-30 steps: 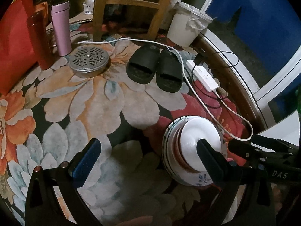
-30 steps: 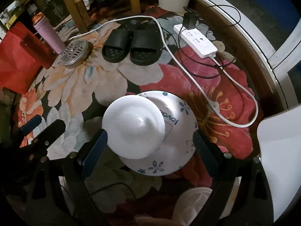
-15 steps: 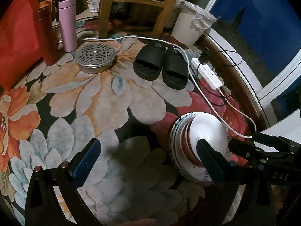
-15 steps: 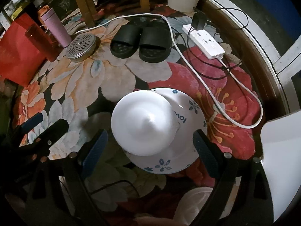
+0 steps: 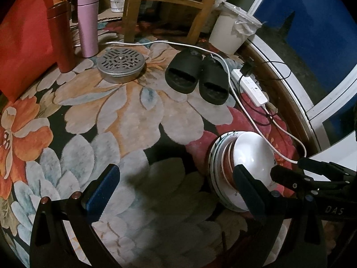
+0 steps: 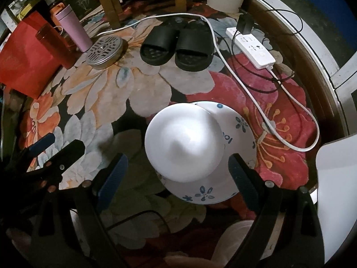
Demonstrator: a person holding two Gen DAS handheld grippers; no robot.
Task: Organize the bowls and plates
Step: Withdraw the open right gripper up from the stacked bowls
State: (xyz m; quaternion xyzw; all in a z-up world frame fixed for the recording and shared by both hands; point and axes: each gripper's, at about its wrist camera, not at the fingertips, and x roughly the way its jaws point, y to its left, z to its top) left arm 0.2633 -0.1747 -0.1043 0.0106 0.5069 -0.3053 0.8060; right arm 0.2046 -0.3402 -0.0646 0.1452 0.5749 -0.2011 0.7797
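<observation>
Right wrist view: a white bowl [image 6: 184, 143] sits on top of a blue-flowered plate [image 6: 234, 156], the stack centred just ahead of the right gripper [image 6: 176, 174].
Right fingers: spread wide on either side of the stack, holding nothing; whether a pad touches the plate rim I cannot tell.
Left wrist view: the same stack [image 5: 241, 169] lies low and to the right, on the floral rug [image 5: 125, 116], showing several rims nested together, one of them reddish-brown.
Left fingers: wide apart and empty; the left gripper [image 5: 174, 185] points at bare rug beside the stack.
Surface: the dishes rest on the rug, not on a counter.
Nearby: black slippers [image 6: 176, 44], a white power strip [image 6: 252, 49] and its cable [image 6: 279, 131] lie beyond the stack, the cable passing close by on its right.
Step in hand: seemingly the stack is assembled, and the right gripper is either lining up on it or done with it.
Next move calls for: if the stack is to be carried, closing squarely on the plate rim and lifting level so the bowl does not slide; keeping clear of the cable.
</observation>
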